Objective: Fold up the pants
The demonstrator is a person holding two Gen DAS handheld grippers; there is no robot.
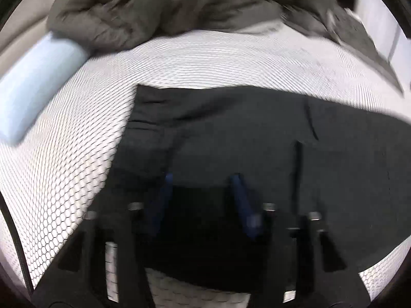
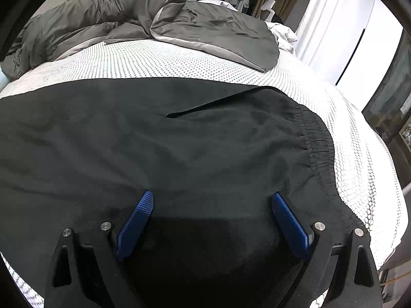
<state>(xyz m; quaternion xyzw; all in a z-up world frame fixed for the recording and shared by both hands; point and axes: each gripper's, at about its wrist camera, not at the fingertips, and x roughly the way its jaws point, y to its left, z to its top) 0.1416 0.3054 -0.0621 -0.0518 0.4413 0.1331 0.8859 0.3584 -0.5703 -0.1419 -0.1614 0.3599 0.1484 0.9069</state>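
Black pants [image 1: 257, 128] lie flat across the white patterned bed [image 1: 205, 59]. The left wrist view is blurred by motion. In it my left gripper [image 1: 201, 179] sits low over the pants' left part, its blue pads [image 1: 164, 192] drawn close with a bunch of dark fabric between them. In the right wrist view the pants [image 2: 179, 141] fill the middle, with the elastic waistband [image 2: 318, 148] at the right. My right gripper [image 2: 212, 197] hovers just over the cloth near that waistband, its jaws wide apart and holding nothing.
A grey duvet [image 2: 128, 18] is heaped along the far side of the bed [image 2: 154, 59]. A pale blue pillow [image 1: 38, 84] lies at the left. White curtains [image 2: 328, 25] and a window stand beyond the bed's right edge. A black cable [image 1: 15, 243] runs at the lower left.
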